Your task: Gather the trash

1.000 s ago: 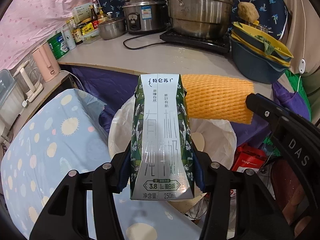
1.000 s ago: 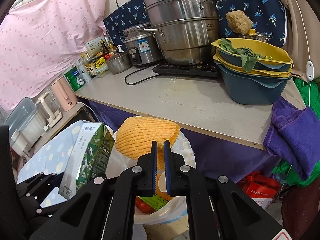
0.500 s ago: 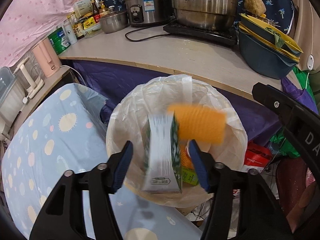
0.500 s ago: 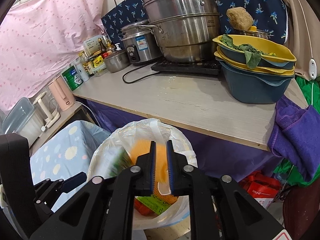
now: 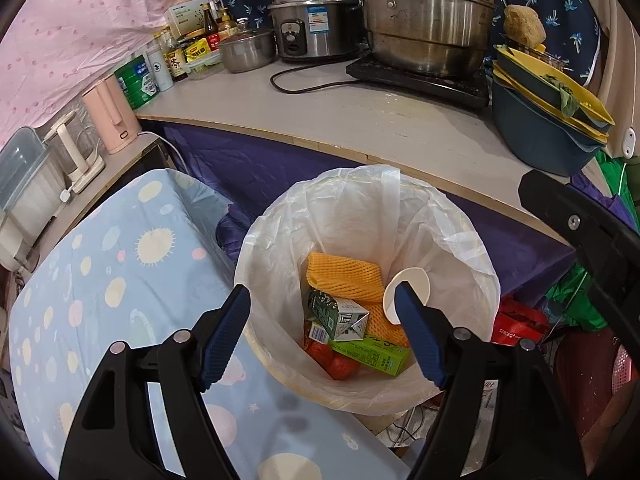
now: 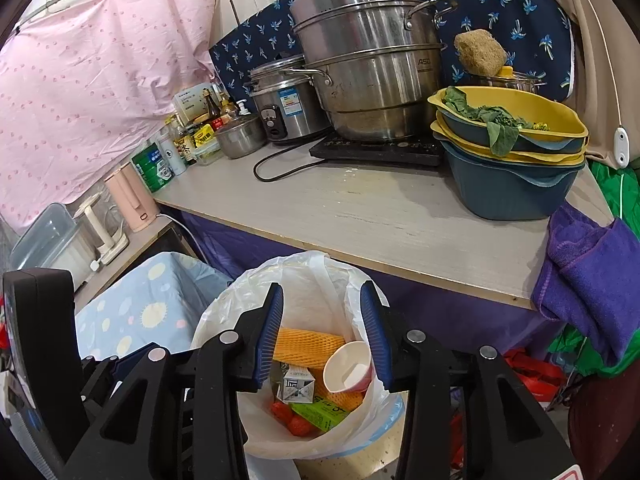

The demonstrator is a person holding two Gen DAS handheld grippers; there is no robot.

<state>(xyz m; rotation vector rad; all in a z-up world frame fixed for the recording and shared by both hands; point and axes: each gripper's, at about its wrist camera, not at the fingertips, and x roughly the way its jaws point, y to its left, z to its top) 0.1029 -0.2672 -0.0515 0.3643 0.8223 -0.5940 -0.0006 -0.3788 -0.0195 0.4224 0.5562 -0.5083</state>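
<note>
Both my claws, left claw [image 5: 322,306] and right claw [image 6: 322,332], have just been opening and hang empty over the lined bin [image 5: 460,240]. The milk carton [image 5: 338,316] and orange foam net [image 5: 344,276] lie inside it, so that trash is collected.

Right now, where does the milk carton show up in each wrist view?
Left wrist: milk carton sits low centre, inside the bin bag, under the orange foam net.
Right wrist: milk carton sits low centre, in the bin between the tongs.
Shared landmark: the paper cup just right of it.
</note>
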